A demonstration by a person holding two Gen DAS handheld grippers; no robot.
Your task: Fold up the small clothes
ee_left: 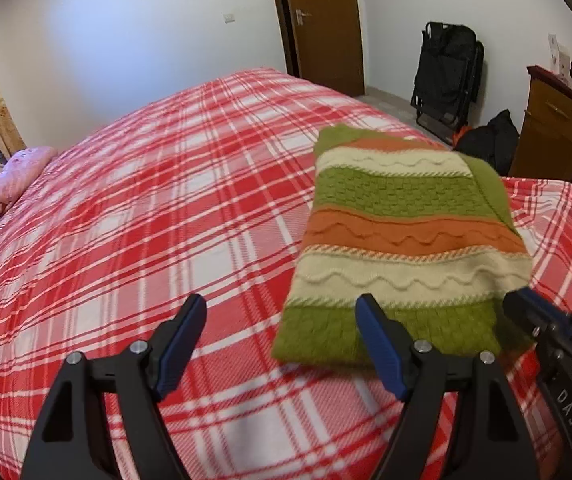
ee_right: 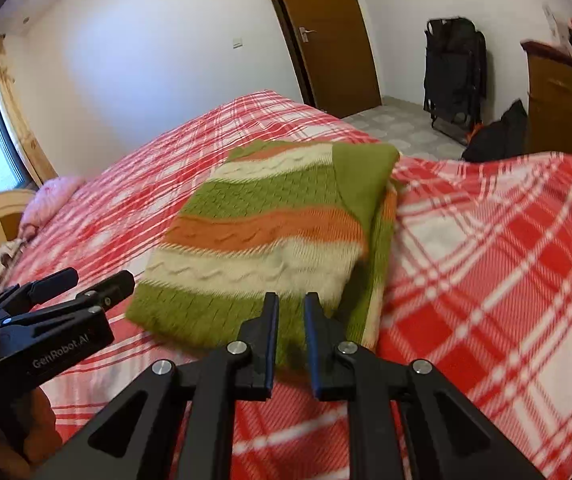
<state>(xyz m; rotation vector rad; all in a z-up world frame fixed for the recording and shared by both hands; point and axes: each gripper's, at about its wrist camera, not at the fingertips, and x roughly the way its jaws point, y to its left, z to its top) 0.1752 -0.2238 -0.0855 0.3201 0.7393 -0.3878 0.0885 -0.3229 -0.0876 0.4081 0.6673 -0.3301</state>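
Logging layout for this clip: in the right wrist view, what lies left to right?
Pink pillow → striped green, orange and cream knitted sweater → brown wooden door → black folded chair → brown wooden dresser.

1 folded sweater [ee_left: 402, 236], 1 plaid bed [ee_left: 165, 220], 1 pink pillow [ee_left: 17, 176], 2 grippers [ee_left: 281, 316] [ee_right: 290, 300], 1 door [ee_left: 322, 20]

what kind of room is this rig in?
Almost certainly a home bedroom: a bed with a red plaid cover, a pink pillow at its head, a wooden door and a wooden dresser.
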